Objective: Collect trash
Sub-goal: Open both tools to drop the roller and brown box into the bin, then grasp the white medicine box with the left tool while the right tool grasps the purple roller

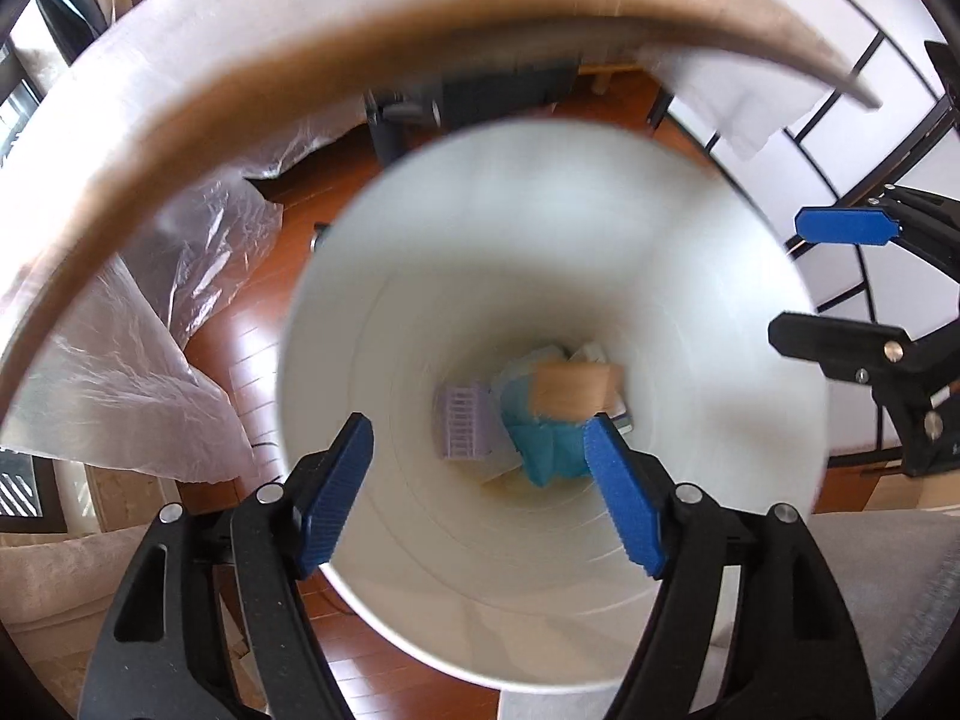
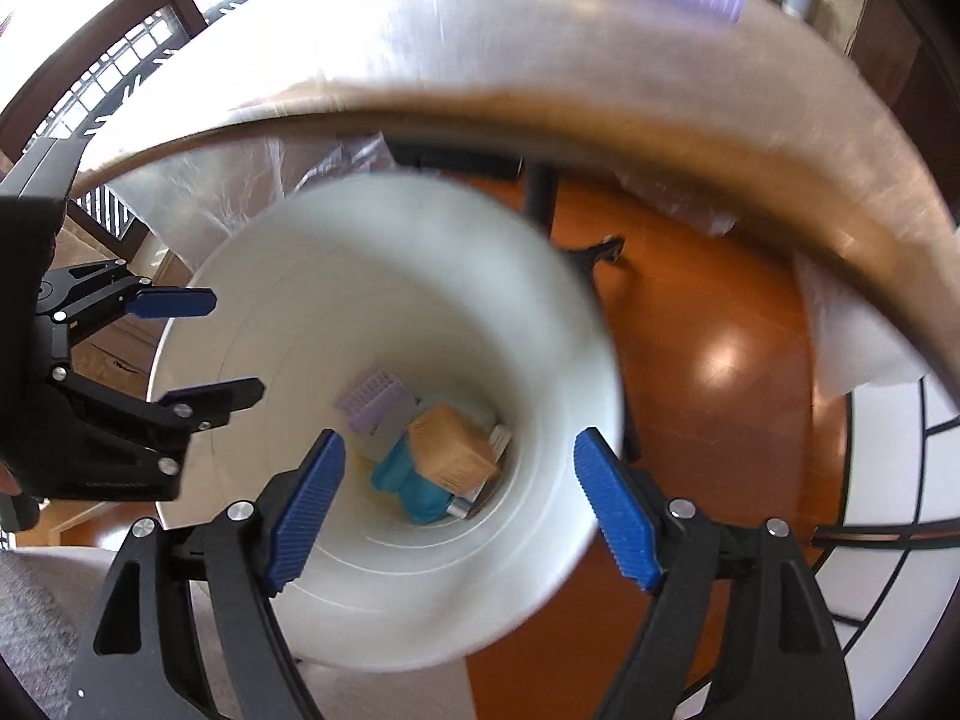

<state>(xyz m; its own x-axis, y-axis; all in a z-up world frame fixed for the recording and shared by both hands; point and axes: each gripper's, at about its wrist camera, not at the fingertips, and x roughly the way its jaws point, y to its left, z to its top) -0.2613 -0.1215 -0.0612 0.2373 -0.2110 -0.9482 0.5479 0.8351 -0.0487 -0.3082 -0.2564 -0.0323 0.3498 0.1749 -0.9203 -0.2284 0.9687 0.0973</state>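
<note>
We hold both grippers pointing down over the mouth of the white bin, which is why each camera looks straight into it. Our left gripper has its blue pads parted with nothing between them, only the bin's depth showing through the gap. Our right gripper is the same: pads spread, nothing clasped. Each shows in the other's view, off to the side above the rim, so the two hang close together over the one opening.

The trash lies at the bottom of the bin: a tan cardboard box on top, a teal packet under it, and a lilac ridged piece beside them. Judging from empty pads above dropped items, we read this as a release just done.

Beyond the bin is glossy red-brown wood floor. A table edge curves overhead, draped in clear plastic sheeting. Farther off stand dark-framed window panels, and blurred items crowd the table's far side.
</note>
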